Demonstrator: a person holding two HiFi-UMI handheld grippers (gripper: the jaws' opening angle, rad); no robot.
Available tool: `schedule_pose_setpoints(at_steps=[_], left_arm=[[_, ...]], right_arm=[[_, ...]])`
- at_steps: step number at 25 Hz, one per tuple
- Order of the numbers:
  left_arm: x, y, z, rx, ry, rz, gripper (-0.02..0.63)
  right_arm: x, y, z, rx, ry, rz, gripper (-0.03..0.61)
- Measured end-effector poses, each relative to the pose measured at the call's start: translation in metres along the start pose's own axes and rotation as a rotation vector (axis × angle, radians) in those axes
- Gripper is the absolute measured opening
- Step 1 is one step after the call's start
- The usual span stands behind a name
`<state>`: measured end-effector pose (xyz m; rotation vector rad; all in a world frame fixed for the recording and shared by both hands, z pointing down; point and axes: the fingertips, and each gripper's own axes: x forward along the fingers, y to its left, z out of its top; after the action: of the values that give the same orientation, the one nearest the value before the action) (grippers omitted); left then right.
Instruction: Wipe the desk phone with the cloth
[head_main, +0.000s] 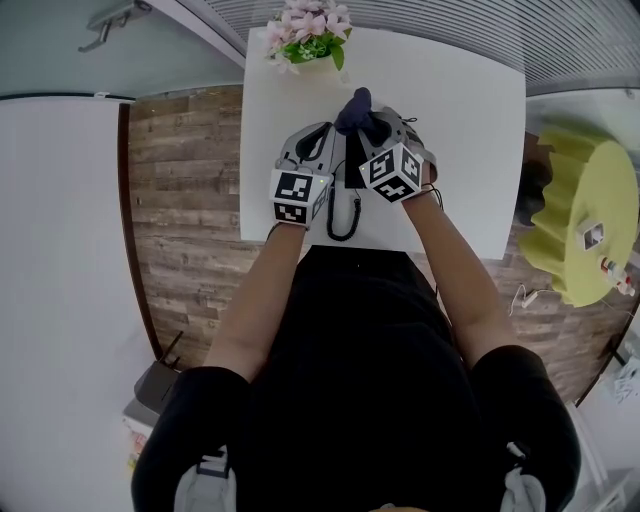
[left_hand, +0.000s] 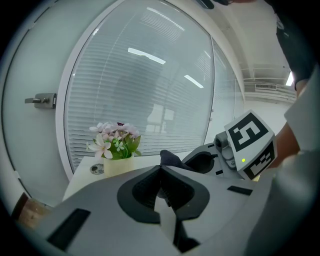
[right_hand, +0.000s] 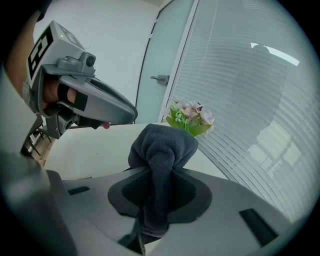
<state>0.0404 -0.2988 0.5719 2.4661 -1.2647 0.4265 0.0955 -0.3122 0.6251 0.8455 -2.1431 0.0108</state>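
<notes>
The desk phone (head_main: 348, 168) lies on the white table (head_main: 470, 150), mostly hidden under both grippers; its black coiled cord (head_main: 343, 220) loops toward the near edge. In my right gripper (head_main: 368, 118) (right_hand: 159, 167) a dark blue-grey cloth (head_main: 356, 104) (right_hand: 162, 142) is clamped, bunched up above the jaws. The jaws of my left gripper (head_main: 322, 132) (left_hand: 161, 169) meet at the tips with nothing between them, just left of the cloth (left_hand: 170, 158). Both grippers hover close together over the phone.
A pot of pink flowers (head_main: 311, 42) (left_hand: 116, 147) stands at the table's far edge, with a small round object (left_hand: 97, 169) beside it. Glass walls with blinds lie behind. A yellow-green seat (head_main: 585, 215) is to the right, and a wood-pattern floor strip to the left.
</notes>
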Motion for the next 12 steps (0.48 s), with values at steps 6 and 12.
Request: schedule_pose_setpoints(at_steps=[6, 12], left_arm=[[-0.003, -0.005, -0.009, -0.008, 0.009, 0.009, 0.011], [-0.010, -0.011, -0.022, -0.023, 0.019, 0.023, 0.011]], right_arm=[[-0.003, 0.012, -0.007, -0.014, 0.004, 0.020, 0.095], [-0.007, 0.029, -0.018, -0.027, 0.012, 0.047, 0.095]])
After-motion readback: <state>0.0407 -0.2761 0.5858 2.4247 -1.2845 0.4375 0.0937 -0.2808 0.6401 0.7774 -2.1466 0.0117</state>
